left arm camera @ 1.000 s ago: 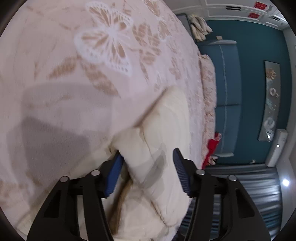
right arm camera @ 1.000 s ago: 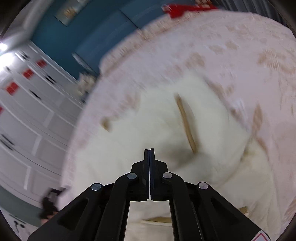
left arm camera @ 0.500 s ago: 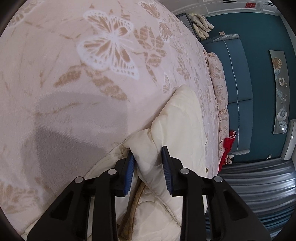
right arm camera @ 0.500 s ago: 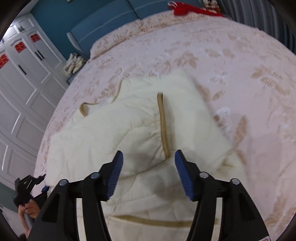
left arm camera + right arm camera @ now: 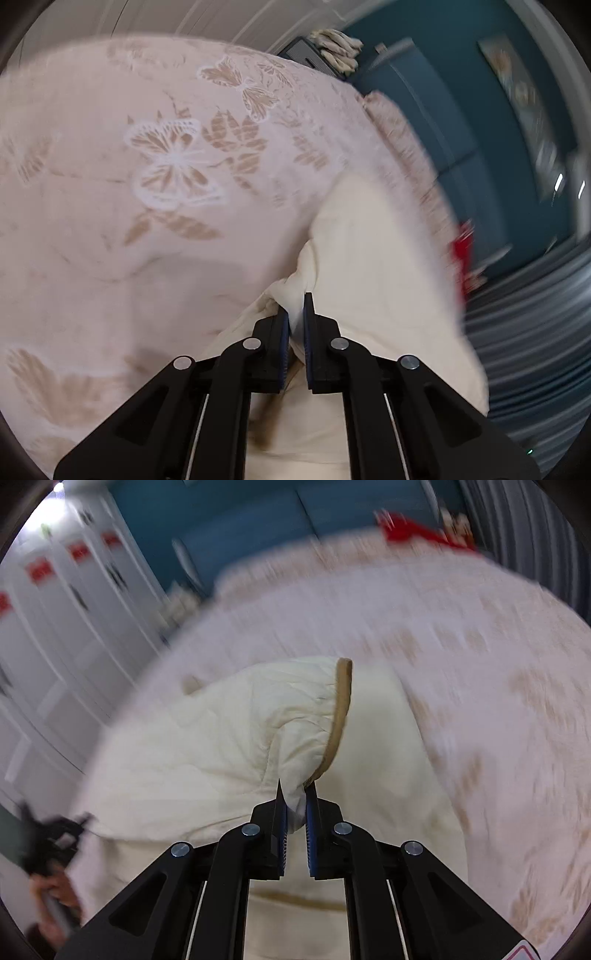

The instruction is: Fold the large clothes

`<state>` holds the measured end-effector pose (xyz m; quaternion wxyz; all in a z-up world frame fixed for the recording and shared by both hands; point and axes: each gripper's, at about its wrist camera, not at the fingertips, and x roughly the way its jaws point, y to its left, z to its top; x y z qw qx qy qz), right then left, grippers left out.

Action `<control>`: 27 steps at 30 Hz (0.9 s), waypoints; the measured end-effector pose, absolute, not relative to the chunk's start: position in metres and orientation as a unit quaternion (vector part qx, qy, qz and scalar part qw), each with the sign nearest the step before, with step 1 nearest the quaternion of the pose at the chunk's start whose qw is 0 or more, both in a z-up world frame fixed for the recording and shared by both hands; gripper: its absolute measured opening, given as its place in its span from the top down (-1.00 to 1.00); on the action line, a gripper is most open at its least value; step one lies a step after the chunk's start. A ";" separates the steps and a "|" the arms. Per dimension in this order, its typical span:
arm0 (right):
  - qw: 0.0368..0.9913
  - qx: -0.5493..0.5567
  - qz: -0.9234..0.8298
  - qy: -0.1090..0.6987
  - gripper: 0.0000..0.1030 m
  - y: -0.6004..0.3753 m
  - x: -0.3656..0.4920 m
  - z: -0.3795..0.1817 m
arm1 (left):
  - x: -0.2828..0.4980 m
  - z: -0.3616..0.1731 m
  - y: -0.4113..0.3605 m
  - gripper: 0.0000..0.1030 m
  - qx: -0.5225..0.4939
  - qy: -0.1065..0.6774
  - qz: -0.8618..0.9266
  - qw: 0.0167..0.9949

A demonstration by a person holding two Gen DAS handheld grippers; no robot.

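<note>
Black-framed left gripper (image 5: 295, 317), lower centre of frame, blue pads nearly together w/ a fold of the cream quilted garment (image 5: 369, 266) pinched between them. Garment runs up and right from the tips, lying on the pink butterfly-print bedspread (image 5: 147, 184), which fills the left half. Teal wall (image 5: 461, 122) upper right, blurred.

Right gripper (image 5: 295, 805), lower centre, also clamped down to a narrow gap on a corner of the same garment (image 5: 207, 738) by its tan trim (image 5: 341, 701). Cloth rises in a peak from the tips, rest spread over the bedspread (image 5: 498, 664). White wardrobe doors (image 5: 55, 627) at left, blurred.
</note>
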<state>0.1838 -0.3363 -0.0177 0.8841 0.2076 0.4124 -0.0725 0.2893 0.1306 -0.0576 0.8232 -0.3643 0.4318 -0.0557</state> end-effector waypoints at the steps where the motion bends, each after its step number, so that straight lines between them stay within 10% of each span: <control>1: 0.875 0.211 -0.080 0.429 0.86 -0.339 0.184 -0.036 | 0.287 -0.069 0.128 0.88 -0.358 0.445 -0.047 0.819; 14: 0.859 0.241 -0.094 0.442 0.76 -0.346 0.186 -0.084 | 0.282 -0.102 0.114 0.76 -0.294 0.453 -0.046 0.840; 18: 0.859 0.260 -0.110 0.427 0.40 -0.351 0.165 -0.063 | 0.269 -0.074 0.121 0.44 -0.255 0.441 -0.040 0.859; 27: 0.899 0.169 -0.109 0.388 0.57 -0.277 0.165 -0.005 | 0.257 0.000 0.047 0.45 -0.126 0.393 -0.119 0.903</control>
